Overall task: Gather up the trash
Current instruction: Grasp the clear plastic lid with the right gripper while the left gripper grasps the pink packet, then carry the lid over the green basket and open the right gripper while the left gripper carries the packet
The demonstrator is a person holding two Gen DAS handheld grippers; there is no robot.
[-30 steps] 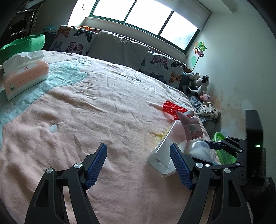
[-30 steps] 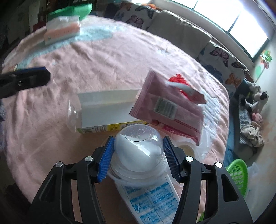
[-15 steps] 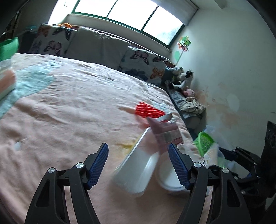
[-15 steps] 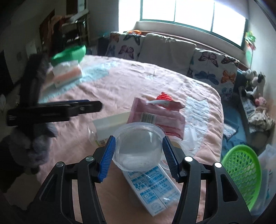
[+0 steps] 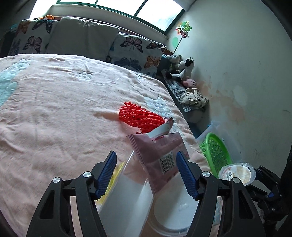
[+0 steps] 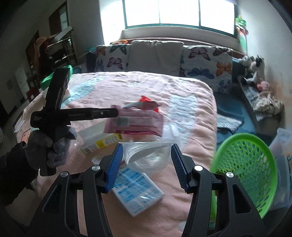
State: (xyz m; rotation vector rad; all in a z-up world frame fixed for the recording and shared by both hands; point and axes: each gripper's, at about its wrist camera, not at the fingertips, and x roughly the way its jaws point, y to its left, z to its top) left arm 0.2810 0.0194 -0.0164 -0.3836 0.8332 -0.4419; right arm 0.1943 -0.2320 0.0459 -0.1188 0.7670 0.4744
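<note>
Daylight pours in from the window (image 6: 179, 12), which is blown out to white with no detail behind the glass. The bed cover (image 5: 60, 113) below it is evenly lit with soft shadows. Left of the window the shelves (image 6: 60, 45) sit in gloom. Nearby litter is motion-blurred. Both views bend strongly and darken toward the corners.

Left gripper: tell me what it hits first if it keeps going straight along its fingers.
Most likely the pink wrapper, lying between the closing pads of the left gripper, not yet pinched. The clear box beneath is close; depth is uncertain.
</note>
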